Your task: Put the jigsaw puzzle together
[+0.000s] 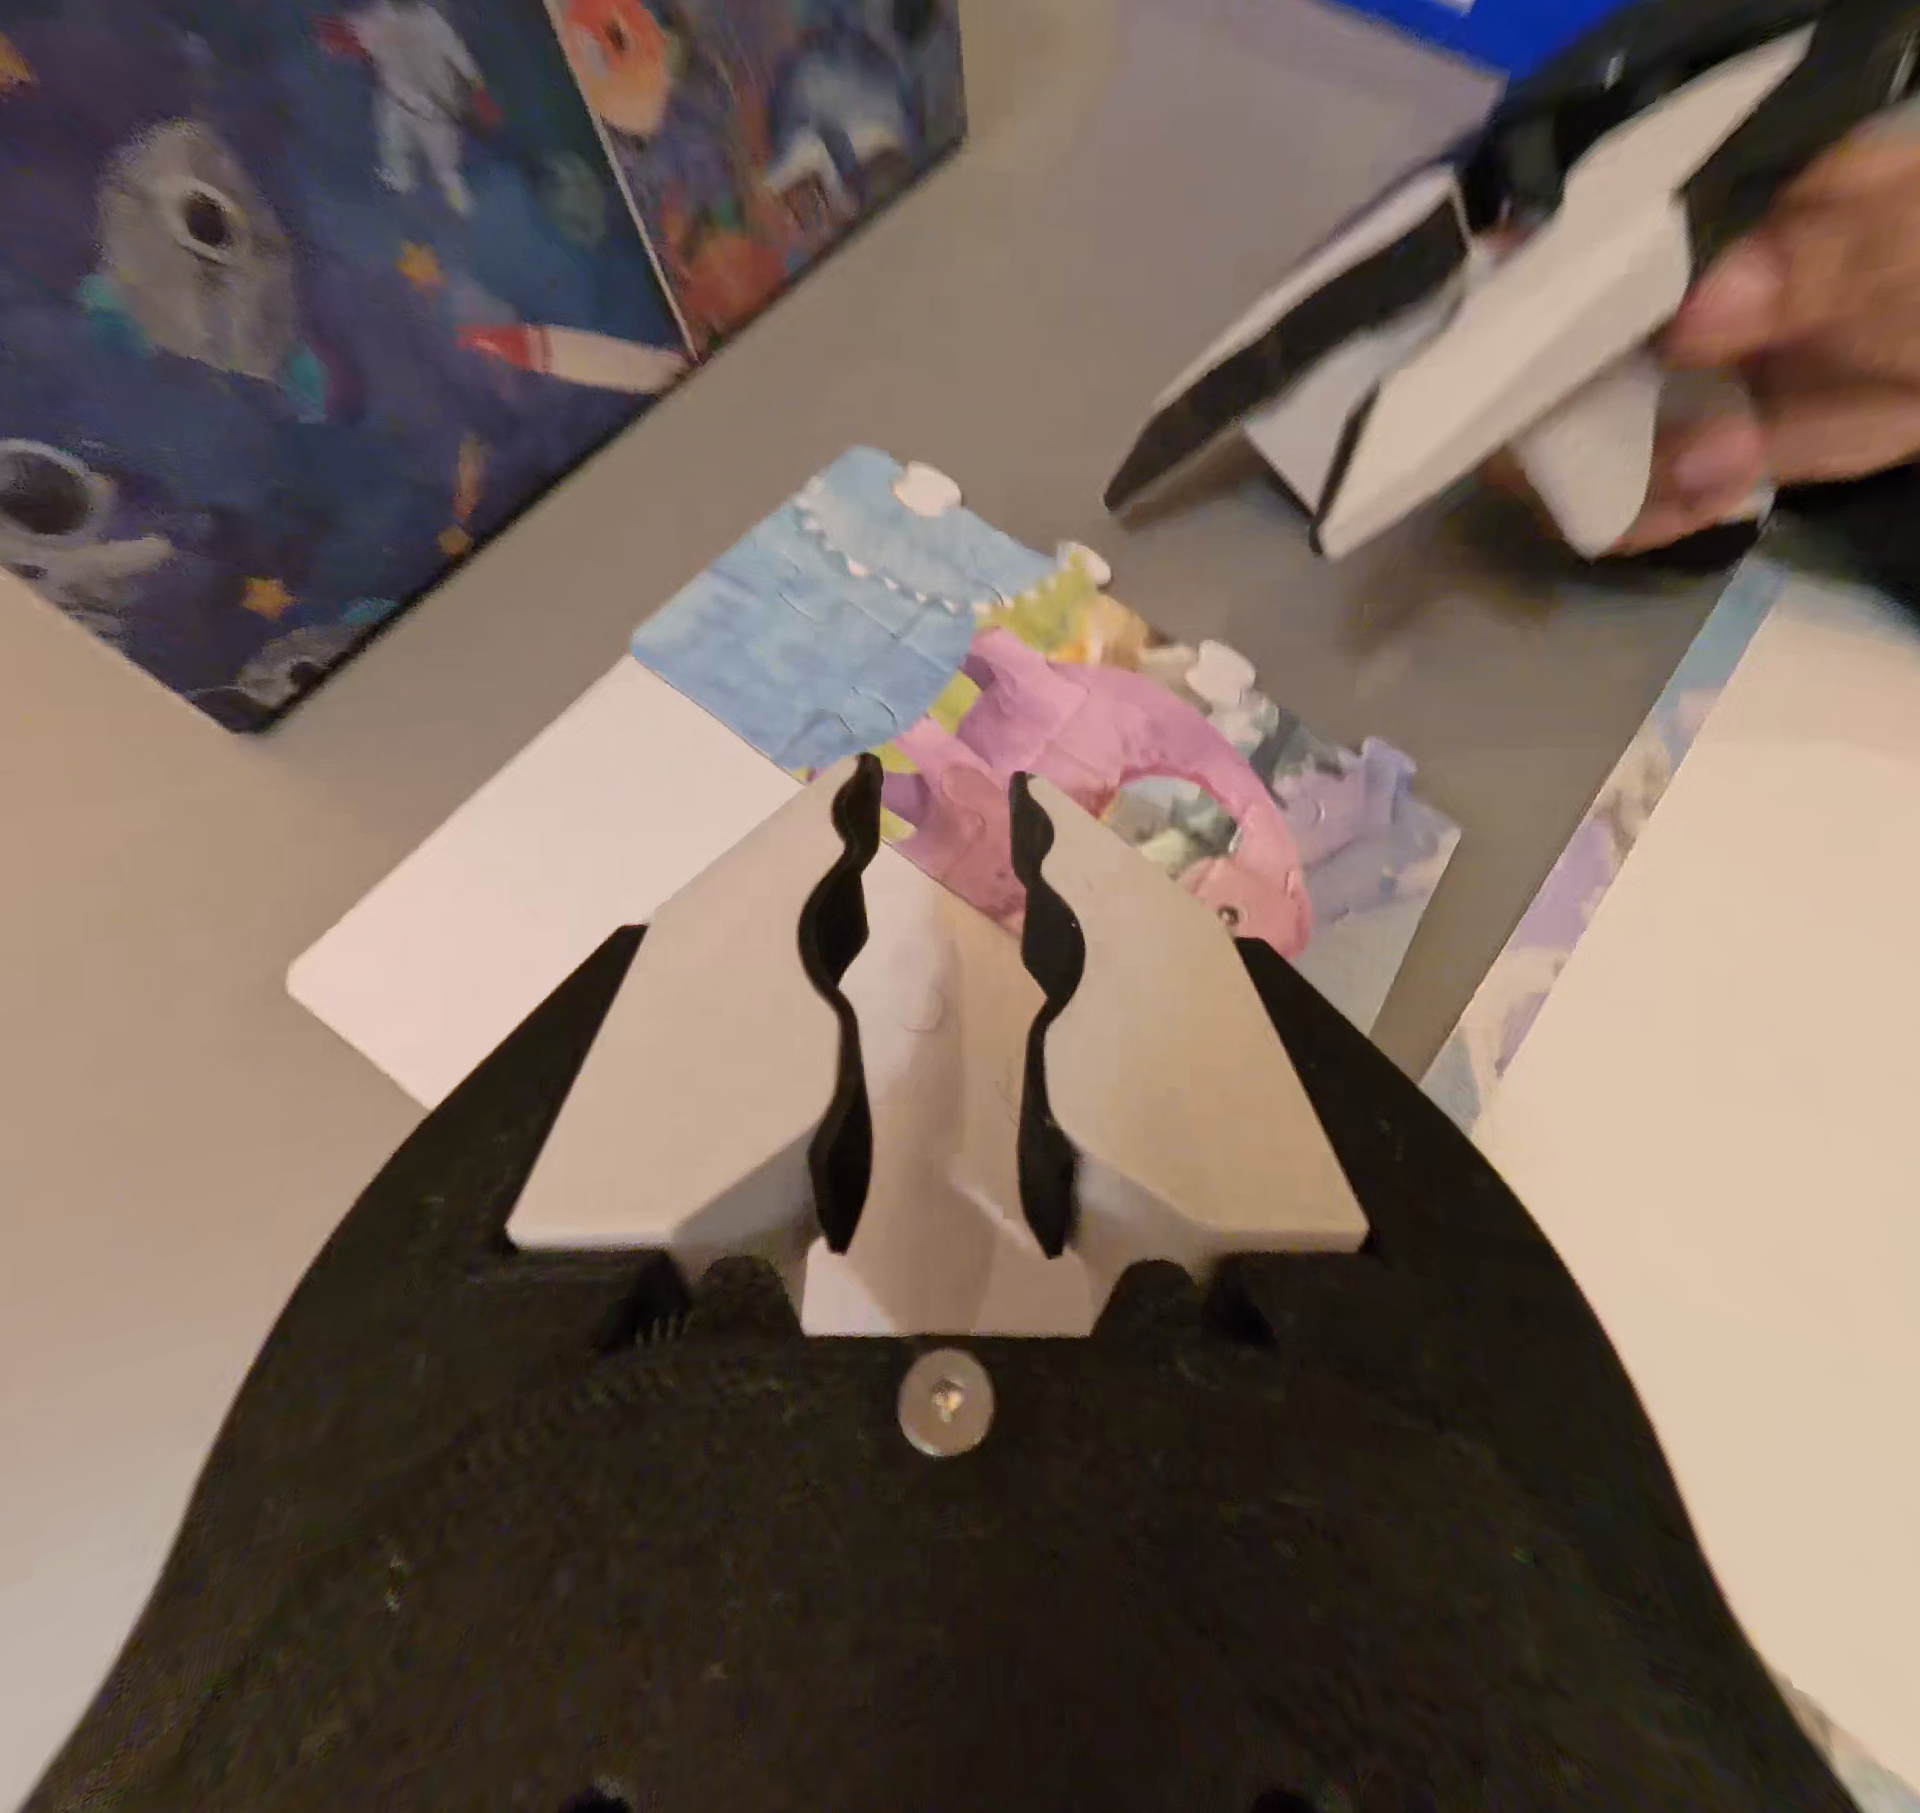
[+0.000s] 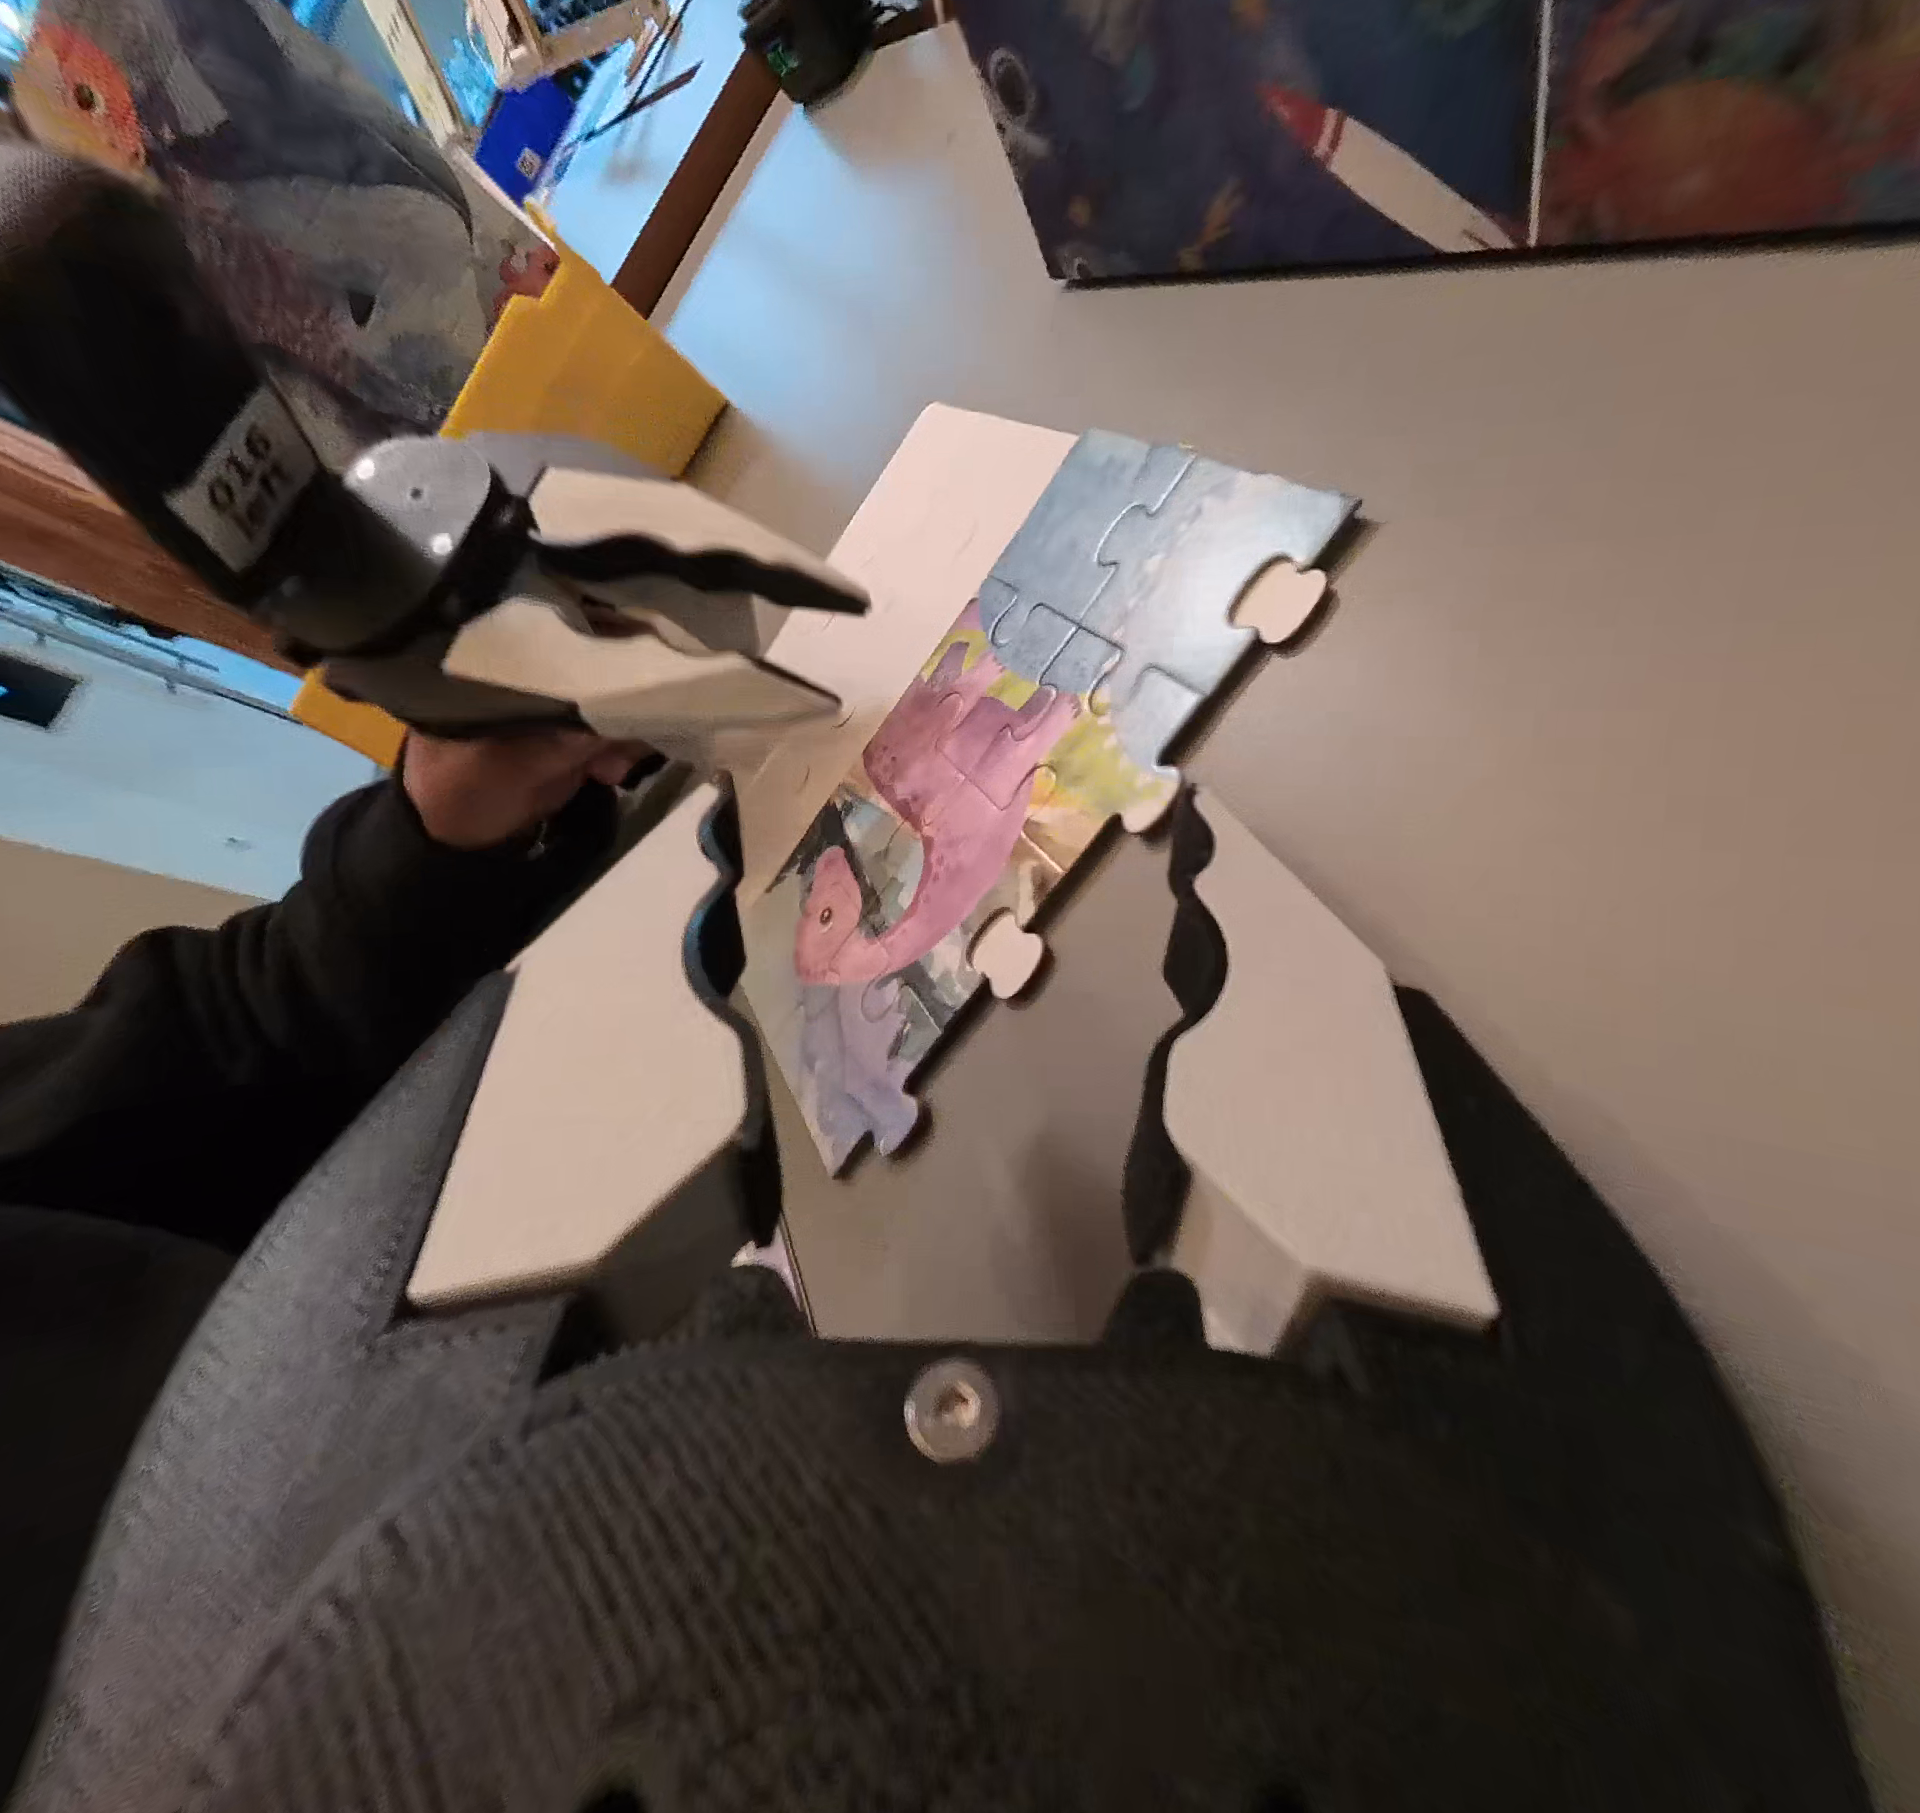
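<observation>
Grey worktop (image 1: pixel 1039 288) carries the partly built jigsaw puzzle (image 1: pixel 1049 724), a joined block of pieces showing pale blue sky, a pink dinosaur and a lilac one, lying flat with one edge overlapping a white sheet (image 1: pixel 540 890). Several white-backed tabs jut from the block's free edges. In the left wrist view the left claw (image 1: pixel 940 776) hovers just above the near edge of the puzzle, its wavy black pads a narrow gap apart with nothing between them. In the right wrist view the right claw (image 2: pixel 956 818) stands wide, its two fingers straddling the lower part of the puzzle (image 2: pixel 1039 787) without gripping any piece; whether the tips touch the worktop cannot be told. A person's hand (image 1: pixel 1808 329) grips the right claw's handle, and a black sleeve (image 2: pixel 260 1015) shows behind the left one. Beyond the puzzle stand picture boxes (image 1: pixel 312 257) printed with astronauts and sea creatures, and a yellow tray (image 2: pixel 592 381) sits off to the side.
</observation>
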